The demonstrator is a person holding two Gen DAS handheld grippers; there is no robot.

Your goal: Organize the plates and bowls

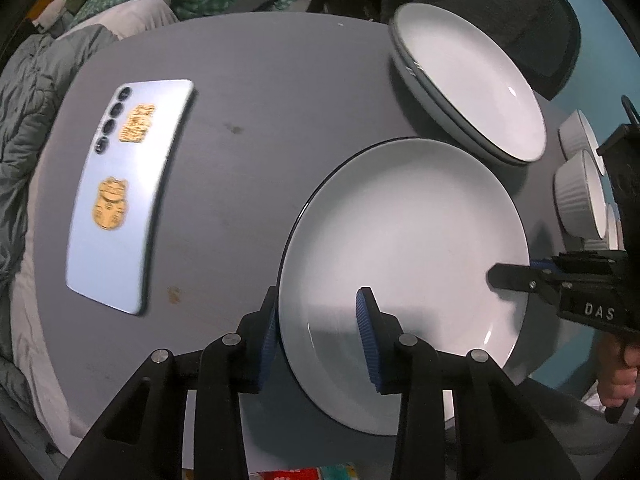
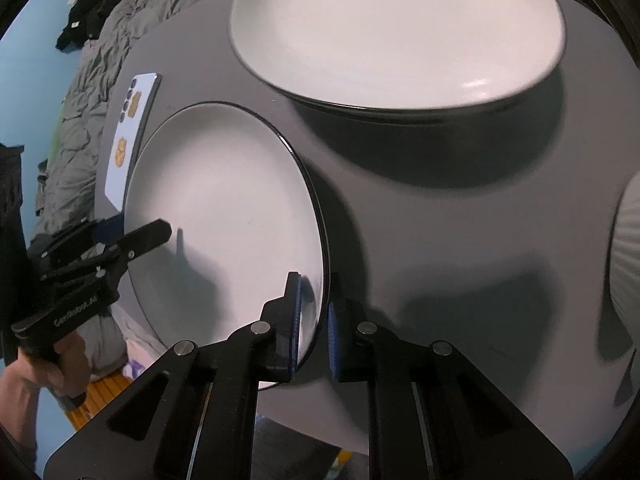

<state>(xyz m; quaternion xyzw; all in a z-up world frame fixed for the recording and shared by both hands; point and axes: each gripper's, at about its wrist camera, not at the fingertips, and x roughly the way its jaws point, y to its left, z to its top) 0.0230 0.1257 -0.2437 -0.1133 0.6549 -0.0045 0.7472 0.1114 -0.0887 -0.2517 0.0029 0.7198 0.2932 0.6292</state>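
In L wrist view: your L gripper (image 1: 320, 336) straddles near-left rim of plate (image 1: 404, 280), one pad outside, one on top face; pinching rim. R gripper (image 1: 516, 276) bites opposite rim, so plate spans between both hands. Stack (image 1: 468, 80) lies beyond, just past plate's far edge; ramekins (image 1: 580, 192) to right.

In R wrist view: R gripper (image 2: 314, 320) pressed tight on plate's (image 2: 224, 208) rim. Stack (image 2: 396, 32) dead ahead, nearer your R hand. Phone (image 2: 128, 136) beyond plate's far side.
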